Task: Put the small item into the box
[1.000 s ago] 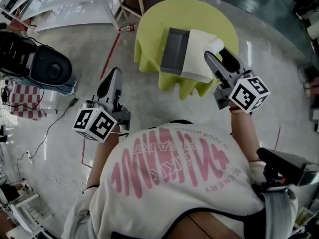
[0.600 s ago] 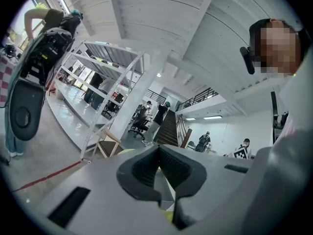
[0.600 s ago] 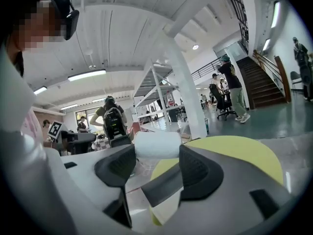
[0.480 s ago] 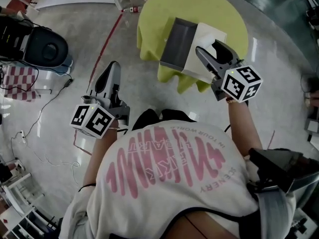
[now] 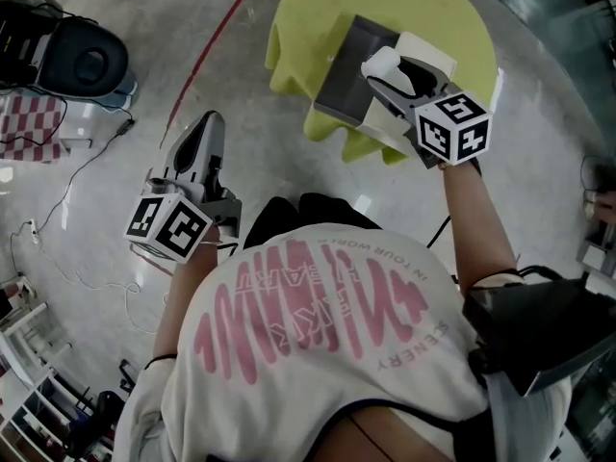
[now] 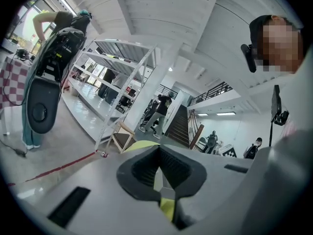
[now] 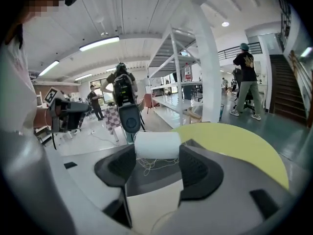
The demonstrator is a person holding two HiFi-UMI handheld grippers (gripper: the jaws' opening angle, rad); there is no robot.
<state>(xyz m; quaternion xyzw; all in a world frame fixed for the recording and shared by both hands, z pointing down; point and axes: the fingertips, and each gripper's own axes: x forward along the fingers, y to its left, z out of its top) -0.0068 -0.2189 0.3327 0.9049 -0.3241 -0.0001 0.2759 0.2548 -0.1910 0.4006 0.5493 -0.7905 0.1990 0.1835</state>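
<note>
A white spool of thread (image 5: 379,63) (image 7: 157,145), with loose strands trailing from it, sits between the jaws of my right gripper (image 5: 387,68) (image 7: 157,154), which is shut on it. Just below the spool lies the box (image 5: 339,67) (image 7: 152,180), grey inside with a white open lid (image 5: 431,52). The box stands on a round yellow-green table (image 5: 460,12) (image 7: 244,148). My left gripper (image 5: 206,130) (image 6: 158,173) hangs over the floor well left of the table, jaws closed together with nothing in them.
A black rounded machine (image 5: 85,61) and a checkered cloth (image 5: 34,128) stand at the far left. Cables (image 5: 58,200) and a red line (image 5: 207,61) run across the grey floor. Metal shelving (image 6: 105,77) and several people stand in the background.
My right gripper has carried the white spool leftward, from the lid side to above the box's grey inside. The left gripper has barely moved.
</note>
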